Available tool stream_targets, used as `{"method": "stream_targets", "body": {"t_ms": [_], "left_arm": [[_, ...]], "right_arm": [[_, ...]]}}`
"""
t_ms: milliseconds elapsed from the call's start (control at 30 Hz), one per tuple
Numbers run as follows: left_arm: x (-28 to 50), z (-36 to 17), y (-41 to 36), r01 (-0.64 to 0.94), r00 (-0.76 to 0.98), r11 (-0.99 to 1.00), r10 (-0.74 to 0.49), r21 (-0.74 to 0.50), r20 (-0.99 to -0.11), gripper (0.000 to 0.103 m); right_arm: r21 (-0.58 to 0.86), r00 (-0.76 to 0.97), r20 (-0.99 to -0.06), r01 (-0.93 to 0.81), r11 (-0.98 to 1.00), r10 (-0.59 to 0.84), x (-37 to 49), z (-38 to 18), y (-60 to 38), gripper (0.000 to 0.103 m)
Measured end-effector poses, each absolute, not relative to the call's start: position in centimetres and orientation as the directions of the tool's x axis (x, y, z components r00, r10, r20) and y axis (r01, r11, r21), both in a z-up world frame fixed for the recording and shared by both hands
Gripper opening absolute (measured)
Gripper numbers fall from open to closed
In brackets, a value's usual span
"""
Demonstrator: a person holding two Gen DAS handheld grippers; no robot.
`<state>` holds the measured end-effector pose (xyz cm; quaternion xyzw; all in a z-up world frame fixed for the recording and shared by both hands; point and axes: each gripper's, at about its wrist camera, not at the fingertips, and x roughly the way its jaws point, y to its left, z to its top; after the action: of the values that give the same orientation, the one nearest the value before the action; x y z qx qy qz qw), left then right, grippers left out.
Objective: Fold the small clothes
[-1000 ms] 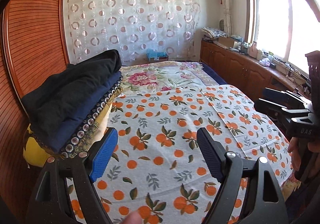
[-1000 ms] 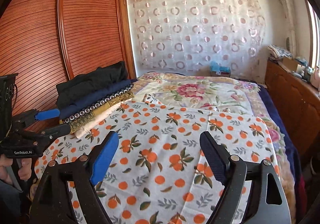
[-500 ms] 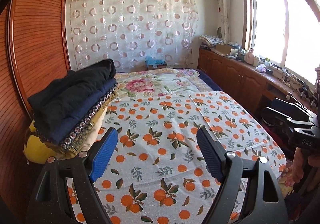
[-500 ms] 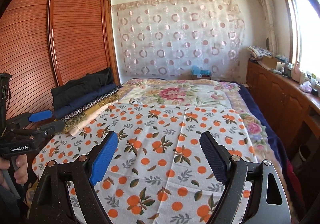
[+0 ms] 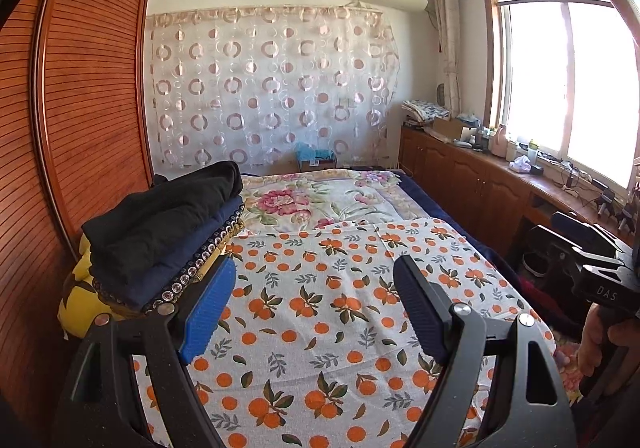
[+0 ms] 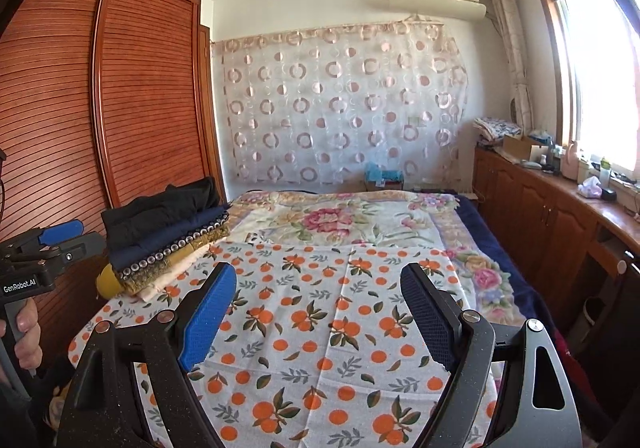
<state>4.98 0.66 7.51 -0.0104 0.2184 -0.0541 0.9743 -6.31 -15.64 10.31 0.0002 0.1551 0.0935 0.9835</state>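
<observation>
A stack of folded clothes, black on top, then navy with a beaded trim, then yellow, lies at the bed's left side; the right wrist view shows the stack too. A white cloth with an orange-fruit print lies spread flat over the bed. My left gripper hovers open above this cloth, just right of the stack, nothing between its fingers. My right gripper is open over the cloth's middle, also empty. Each gripper shows at the edge of the other's view, held by a hand.
A floral bedspread covers the far half of the bed. A slatted wooden wardrobe stands close on the left. Low wooden cabinets with clutter on top run under the window on the right. A circle-patterned curtain hangs behind.
Both grippers have pulled back from the bed and risen, so the stack and the printed cloth look smaller and more of the room shows. Both stayed open and empty.
</observation>
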Motion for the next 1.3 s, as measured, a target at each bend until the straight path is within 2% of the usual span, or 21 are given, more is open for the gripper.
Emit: {"method": "stream_targets", "body": {"t_ms": [1300], "left_arm": [[5.0, 6.9, 1.2, 0.093, 0.897, 0.995, -0.105, -0.047, -0.428, 0.082]], "right_arm": [[0.034, 0.933, -0.297, -0.204, 0.978, 0.205, -4.8, 9.3, -17.7, 0.086]]}}
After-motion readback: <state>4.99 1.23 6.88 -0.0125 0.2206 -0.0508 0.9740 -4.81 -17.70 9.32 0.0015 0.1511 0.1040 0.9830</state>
